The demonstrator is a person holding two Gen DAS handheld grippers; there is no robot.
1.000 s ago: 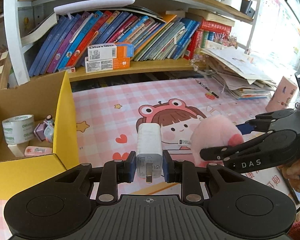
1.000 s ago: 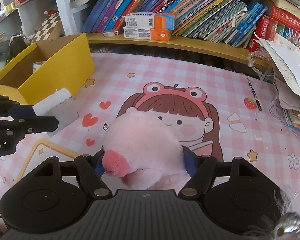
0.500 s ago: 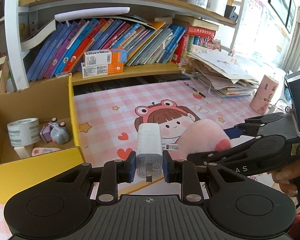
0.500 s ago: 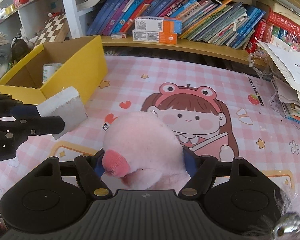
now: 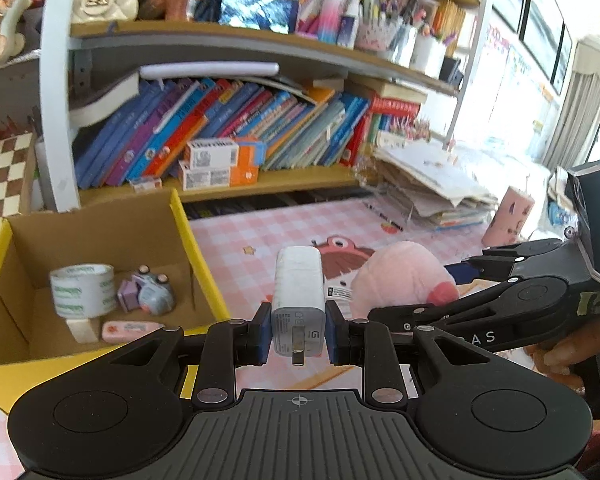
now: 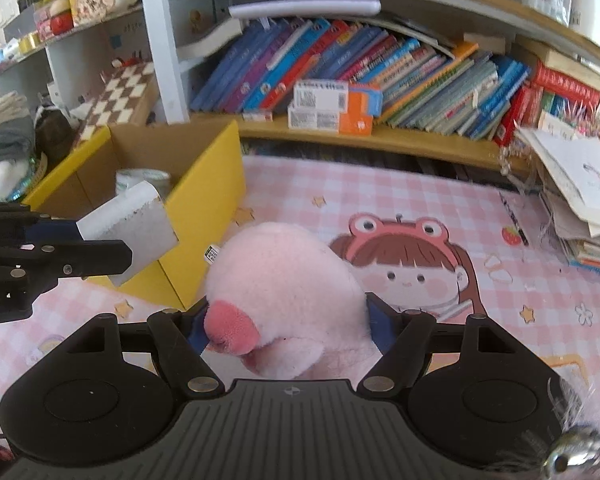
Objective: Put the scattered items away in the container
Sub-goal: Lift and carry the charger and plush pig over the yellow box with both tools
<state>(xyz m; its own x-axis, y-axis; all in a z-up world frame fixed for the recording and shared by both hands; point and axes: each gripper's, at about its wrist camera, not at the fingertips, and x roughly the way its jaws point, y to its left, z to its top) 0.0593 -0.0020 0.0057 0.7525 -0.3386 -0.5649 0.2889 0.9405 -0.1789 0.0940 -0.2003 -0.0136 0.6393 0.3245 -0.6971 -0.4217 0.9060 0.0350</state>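
Both grippers have risen toward the yellow cardboard box (image 5: 198,248), now ahead-left of them. Left gripper (image 5: 298,330) clamps a white wall charger (image 5: 299,292), prong end rearward. Right gripper (image 6: 286,322) squeezes a fluffy pink plush toy (image 6: 284,280) with a darker pink snout, above the desk (image 6: 440,200).

Soft fleece, hard plastic and raw card, all in shot.
The pink plush toy (image 6: 284,288) looks fuzzy and matt; the white charger (image 5: 299,300) is smooth plastic with a metal prong. Both grippers wear matt black ribbed plastic. The cardboard box (image 5: 188,236) shows dull brown card inside, yellow outside. The tape roll (image 5: 82,290) gleams glossy; the pink mat (image 6: 420,208) has a slight sheen.
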